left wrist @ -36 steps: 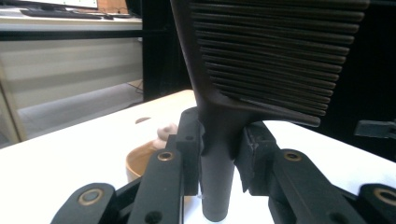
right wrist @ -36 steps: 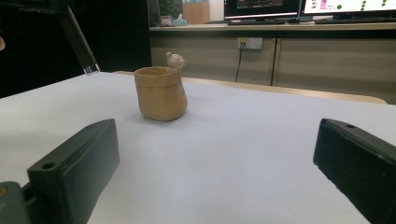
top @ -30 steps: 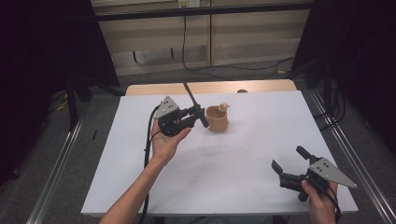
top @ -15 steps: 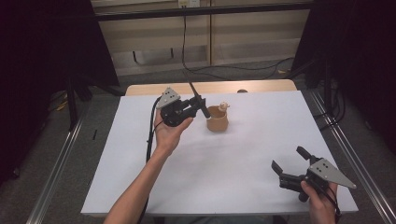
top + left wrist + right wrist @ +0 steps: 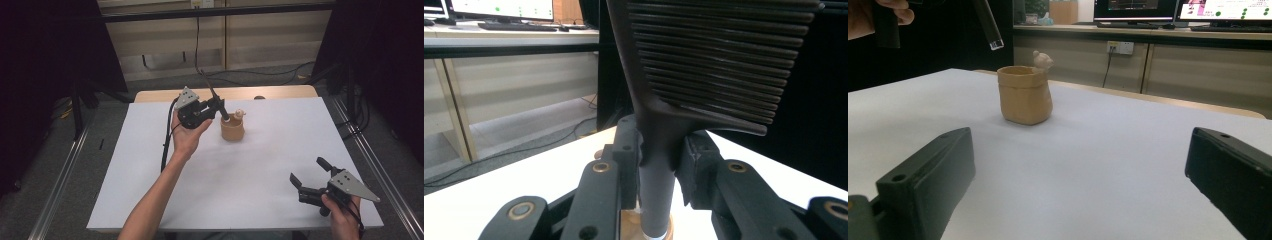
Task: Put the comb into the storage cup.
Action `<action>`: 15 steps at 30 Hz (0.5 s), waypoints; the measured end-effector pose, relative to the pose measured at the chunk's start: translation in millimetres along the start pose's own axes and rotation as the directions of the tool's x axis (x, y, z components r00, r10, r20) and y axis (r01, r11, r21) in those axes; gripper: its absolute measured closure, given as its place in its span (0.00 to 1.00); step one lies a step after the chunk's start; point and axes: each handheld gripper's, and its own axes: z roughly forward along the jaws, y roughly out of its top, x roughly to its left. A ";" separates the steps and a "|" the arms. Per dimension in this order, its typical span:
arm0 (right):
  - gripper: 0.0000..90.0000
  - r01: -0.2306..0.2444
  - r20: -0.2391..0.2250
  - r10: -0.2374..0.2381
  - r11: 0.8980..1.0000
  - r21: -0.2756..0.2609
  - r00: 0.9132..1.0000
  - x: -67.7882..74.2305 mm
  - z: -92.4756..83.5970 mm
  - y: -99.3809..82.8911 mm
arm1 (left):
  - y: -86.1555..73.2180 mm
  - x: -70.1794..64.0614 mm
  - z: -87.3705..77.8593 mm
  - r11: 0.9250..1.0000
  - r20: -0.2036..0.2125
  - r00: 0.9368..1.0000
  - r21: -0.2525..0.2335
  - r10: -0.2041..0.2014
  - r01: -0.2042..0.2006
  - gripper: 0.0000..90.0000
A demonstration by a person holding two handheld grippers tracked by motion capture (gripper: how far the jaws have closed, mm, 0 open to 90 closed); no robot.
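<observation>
Left gripper point(image 5: 216, 107) clamps a black comb point(image 5: 704, 75) above the tan pot point(image 5: 232, 129); right gripper point(image 5: 309, 175) gapes, well apart.

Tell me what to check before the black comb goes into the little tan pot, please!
1. Grip on the comb: ok. The left gripper is shut on its handle.
2. Handle end aimed at the tan pot: ok. In the right gripper view the end hangs above the rim, a bit to the pot's left.
3. Handle end clear of the rim: ok, not touching yet.
4. Pot standing upright on the white table: ok.
5. Small figure on the pot's rim out of the comb's way: cannot tell, it sits close by.
6. Right gripper kept away: ok, open, resting far off near the table's front edge.
</observation>
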 end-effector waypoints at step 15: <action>0.00 -0.002 0.002 0.002 1.000 0.000 1.000 -2.6 0.1 -0.9 | -13.5 5.5 17.6 1.000 -0.020 1.000 0.024 0.010 -0.010 0.81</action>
